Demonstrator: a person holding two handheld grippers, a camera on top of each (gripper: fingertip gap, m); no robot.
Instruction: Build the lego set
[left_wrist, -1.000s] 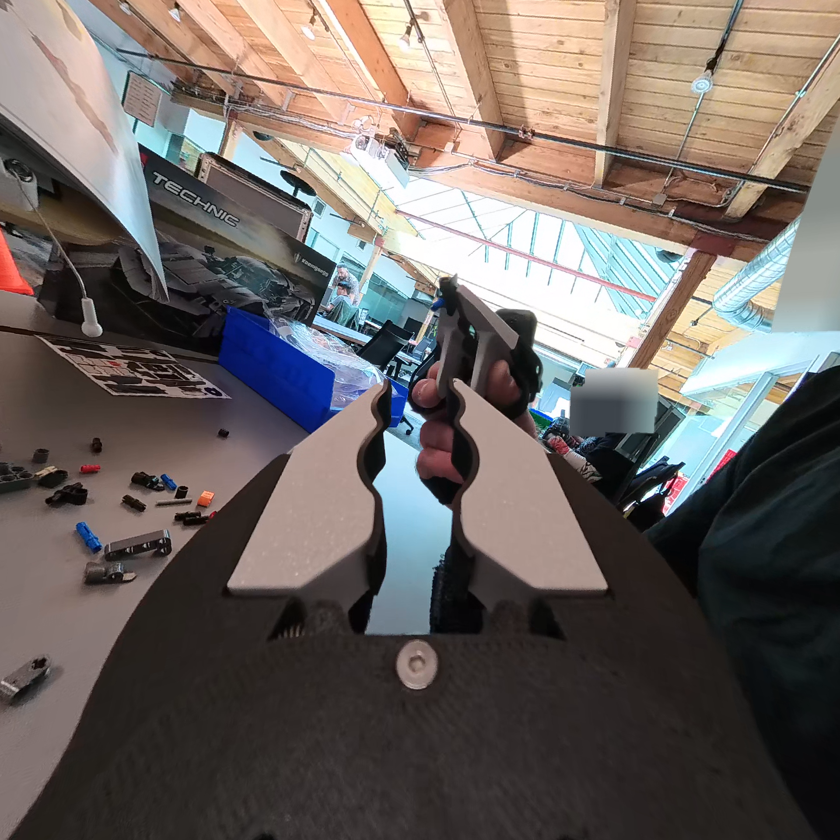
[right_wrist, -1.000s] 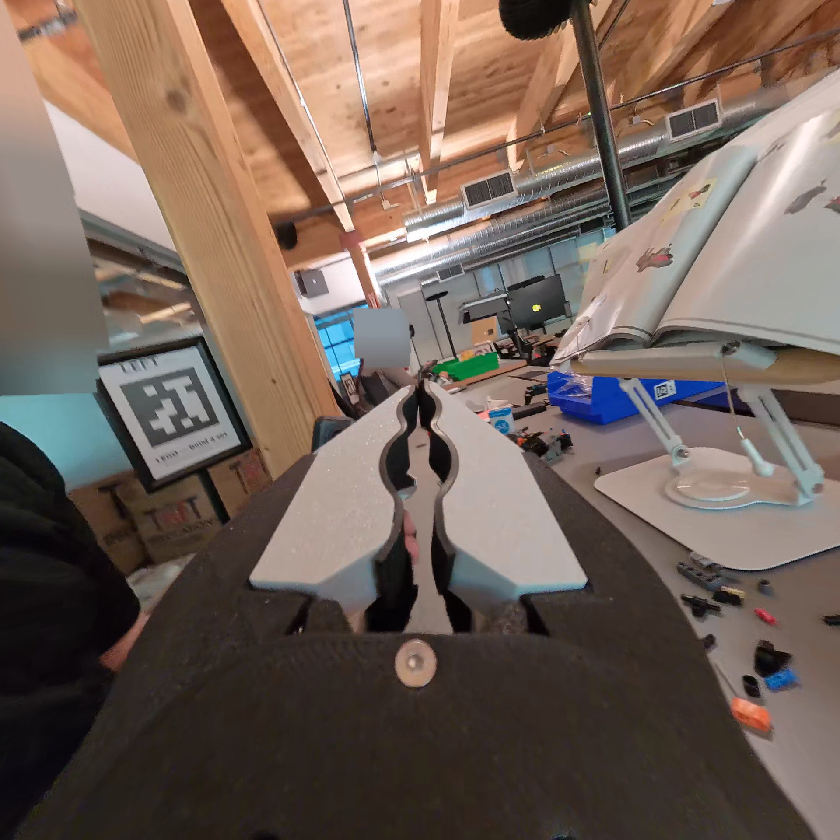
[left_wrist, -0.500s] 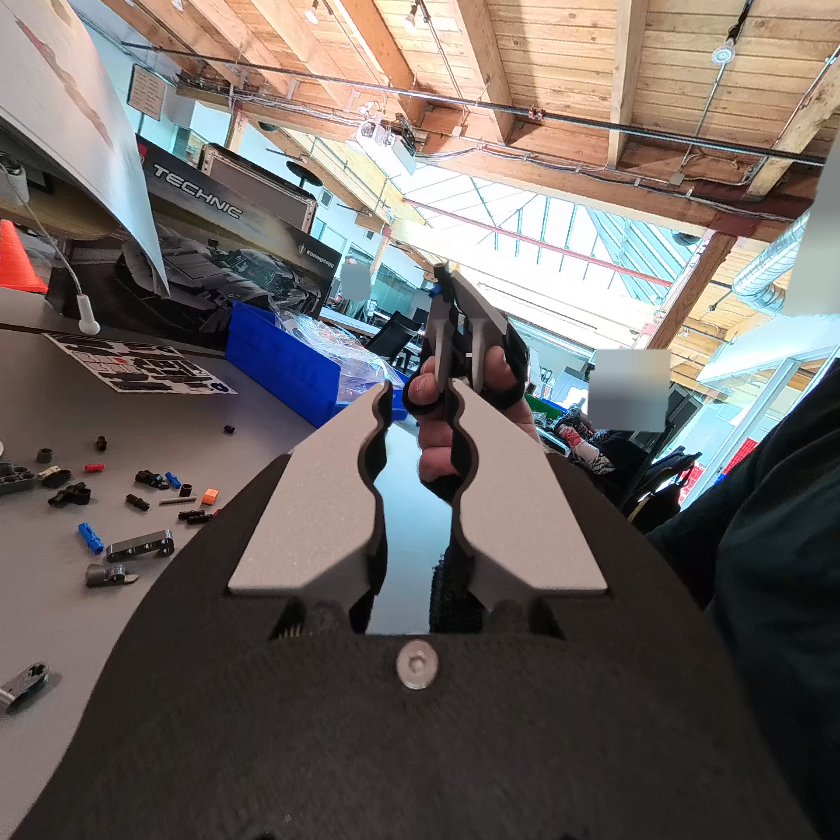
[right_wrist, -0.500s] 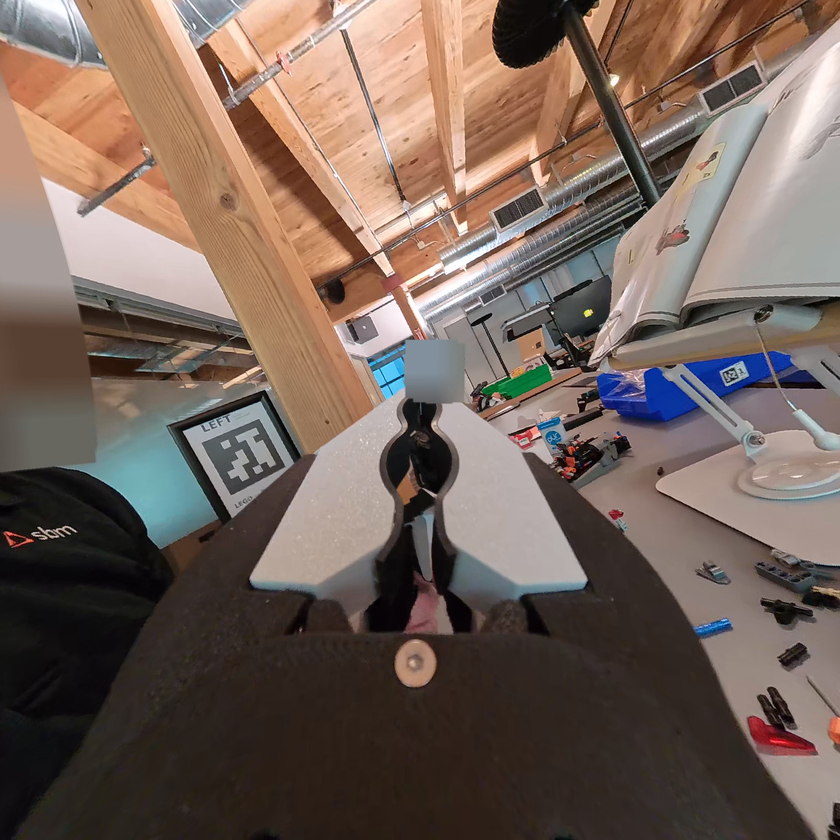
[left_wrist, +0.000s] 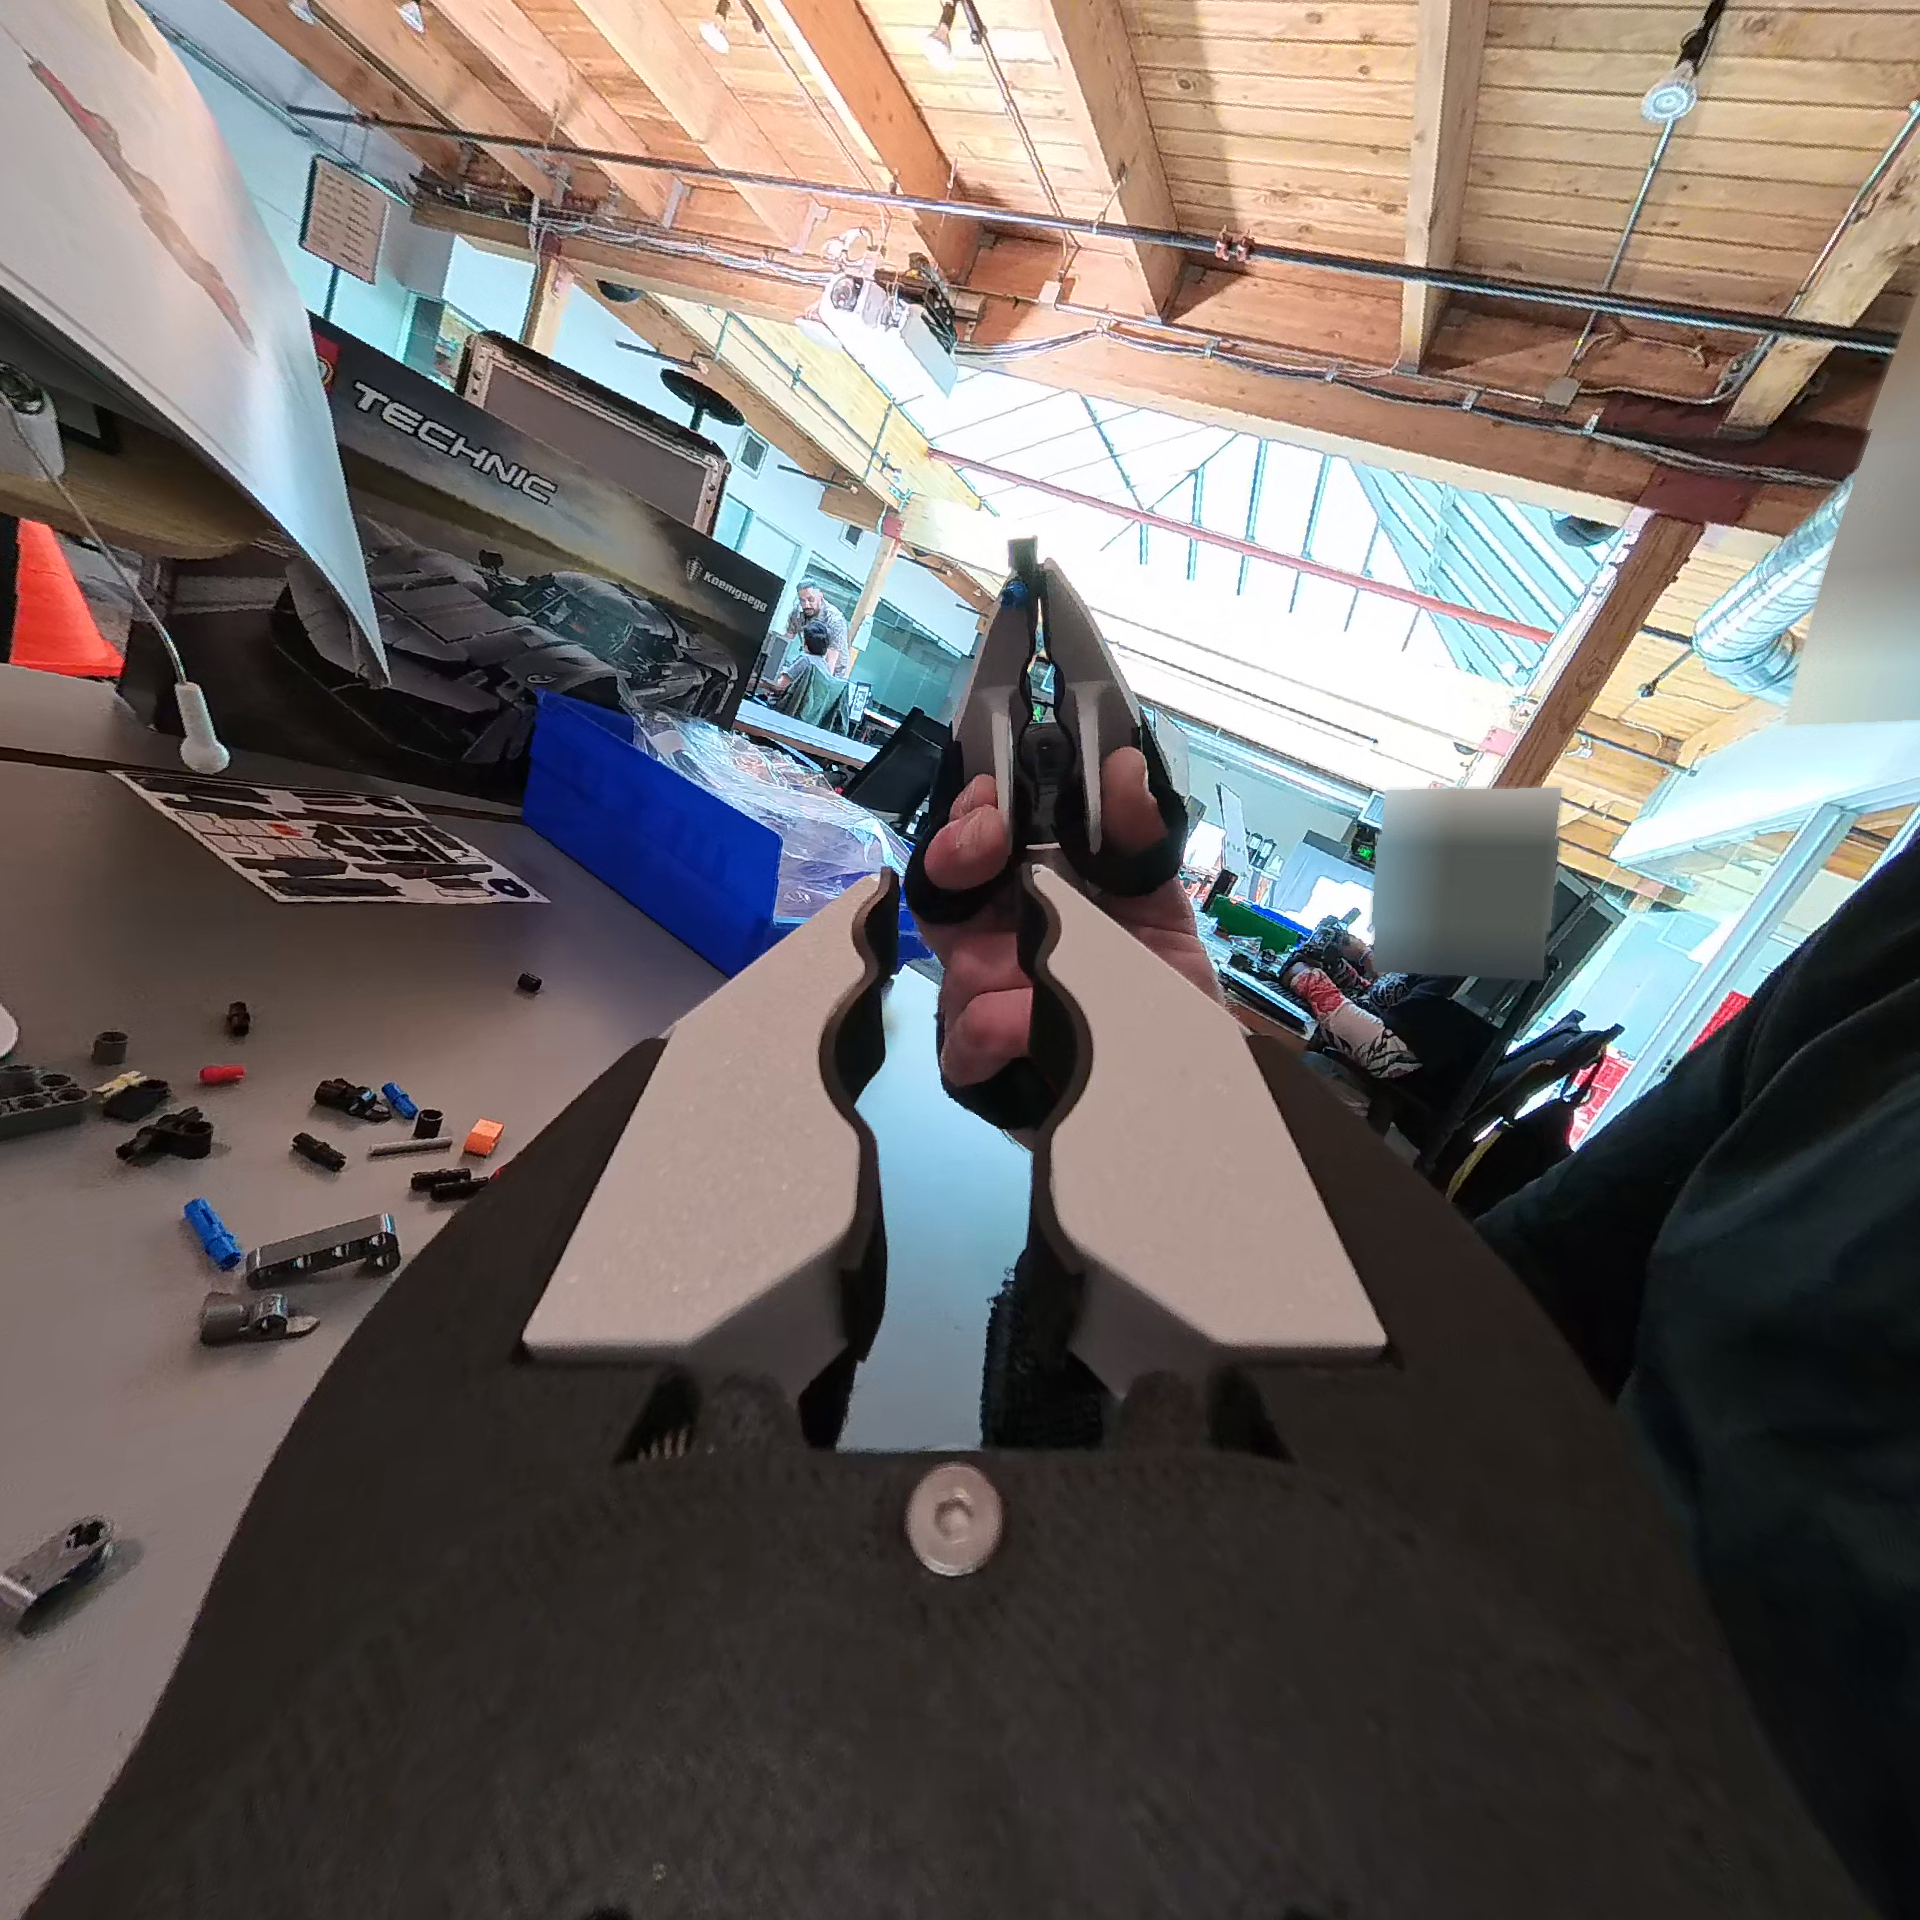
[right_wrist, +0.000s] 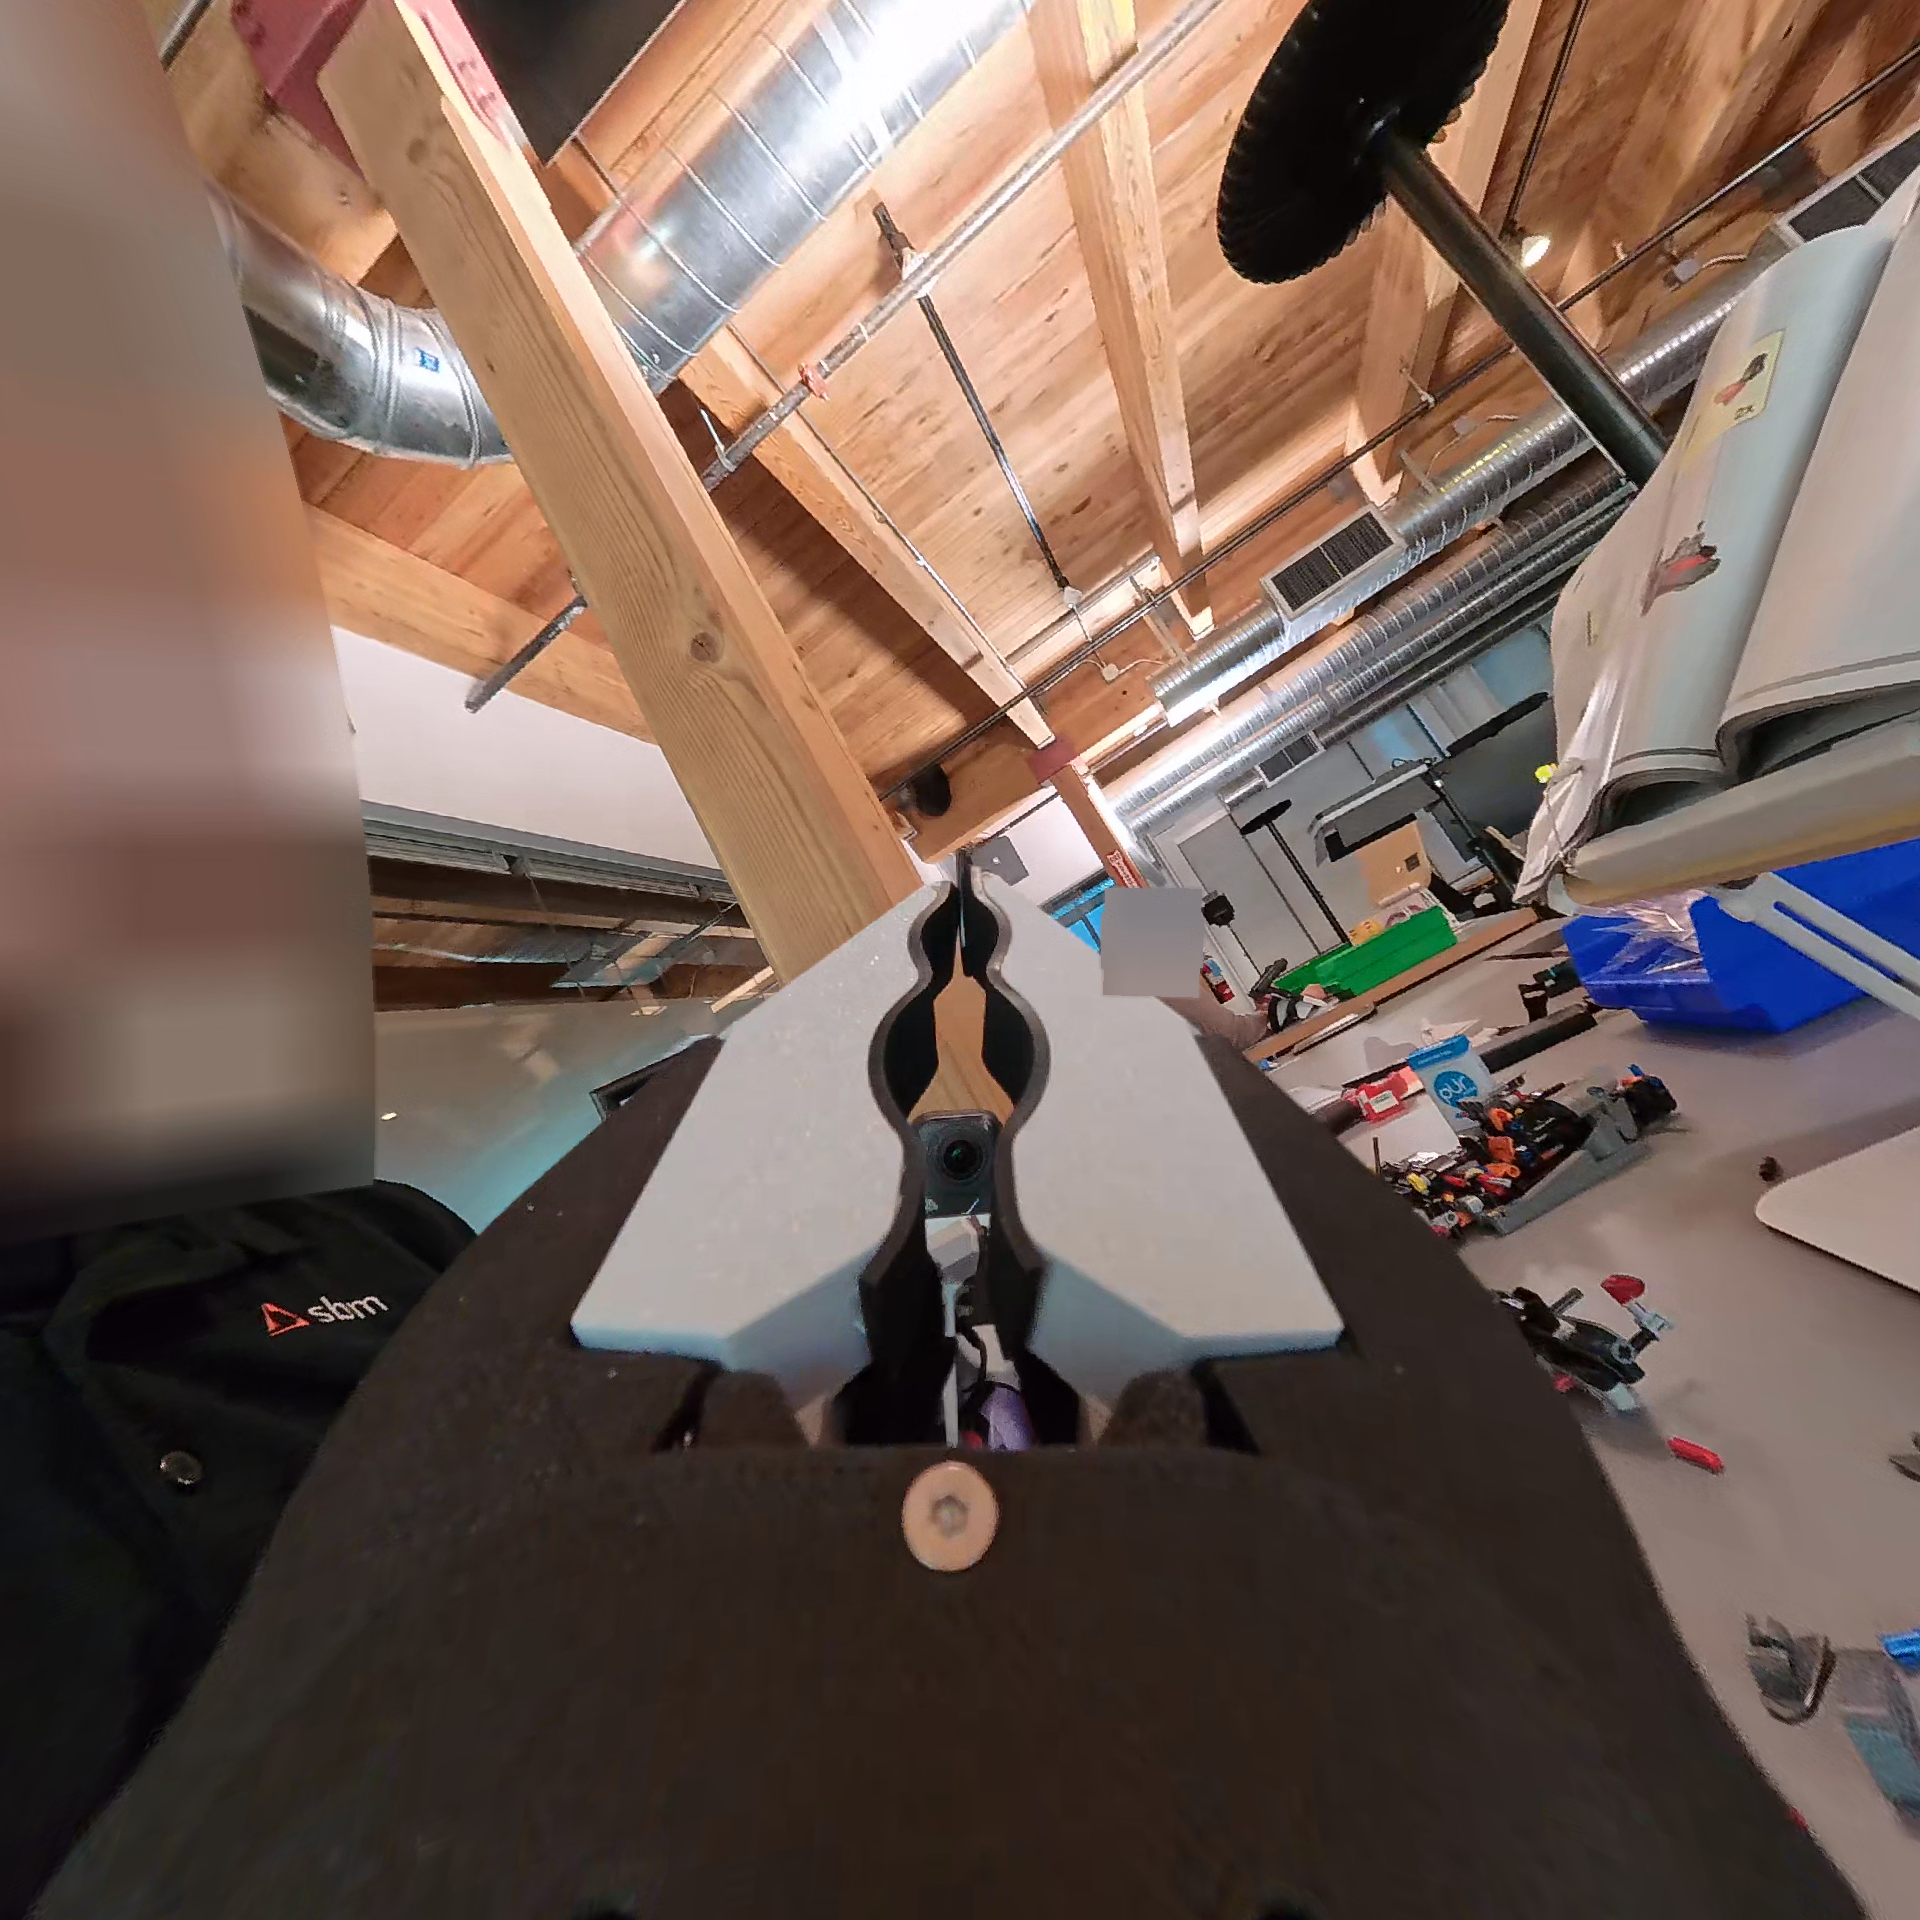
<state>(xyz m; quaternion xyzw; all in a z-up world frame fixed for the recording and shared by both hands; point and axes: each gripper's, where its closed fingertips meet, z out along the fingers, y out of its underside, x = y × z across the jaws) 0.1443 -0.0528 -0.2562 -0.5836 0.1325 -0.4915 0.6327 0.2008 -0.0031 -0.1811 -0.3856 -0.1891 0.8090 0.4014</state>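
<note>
My left gripper (left_wrist: 958, 894) is open and empty, raised above the grey table (left_wrist: 582, 997). My right gripper (left_wrist: 1031, 634) shows beyond it in the left wrist view, held upright by a hand, tips pointing up. It is shut on a small black piece with a blue part (left_wrist: 1022, 556) that sticks out of the tips. In the right wrist view the right gripper (right_wrist: 966, 896) has its jaws almost together on a thin black piece (right_wrist: 966, 925). The left gripper's camera shows through the gap below. Loose Lego pieces (left_wrist: 343, 1132) lie scattered on the table at the left.
A blue bin (left_wrist: 644, 831) with plastic bags, a sticker sheet (left_wrist: 332, 836) and the Lego box (left_wrist: 499, 613) stand behind the pieces. An open instruction book (right_wrist: 1766, 540) rests on a stand at right. A partly built assembly (right_wrist: 1538, 1153) sits farther back. A dark sleeve (left_wrist: 1745, 1299) is at right.
The right gripper has tilted upward, its view swinging from the table toward the ceiling. In the left wrist view it has risen and turned upright. The left gripper stays open.
</note>
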